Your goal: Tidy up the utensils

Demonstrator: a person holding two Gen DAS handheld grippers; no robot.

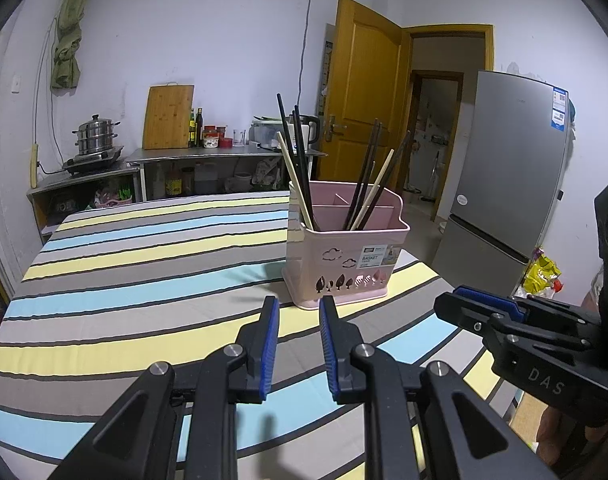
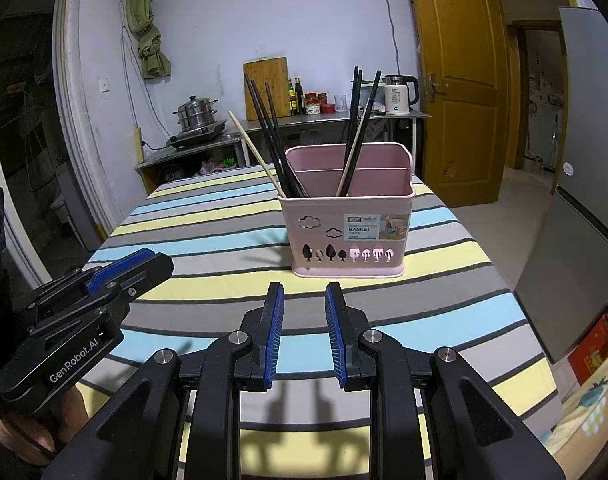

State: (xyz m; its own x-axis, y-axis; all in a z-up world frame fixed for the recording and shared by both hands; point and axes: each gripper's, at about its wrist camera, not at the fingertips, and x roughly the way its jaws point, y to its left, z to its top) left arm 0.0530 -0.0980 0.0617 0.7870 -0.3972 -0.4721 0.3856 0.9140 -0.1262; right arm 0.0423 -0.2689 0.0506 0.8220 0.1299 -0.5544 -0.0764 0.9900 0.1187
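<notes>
Both the left gripper and right gripper hover empty, jaws slightly parted. The chopsticks look light, stiff, slippery; grip 1 mid-shaft above the pink basket.

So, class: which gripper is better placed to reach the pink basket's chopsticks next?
Probably the right gripper: the basket sits almost straight ahead of it, while it lies slightly right of the left gripper. Both are empty.

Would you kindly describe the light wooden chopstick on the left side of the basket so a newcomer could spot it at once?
Start at the striped tablecloth and find the pink basket standing on it. In its left compartment a bundle of black chopsticks leans leftward. The light chopstick sits at the outer left of that bundle, pale wood rather than black and tilted further left than the rest.
</notes>
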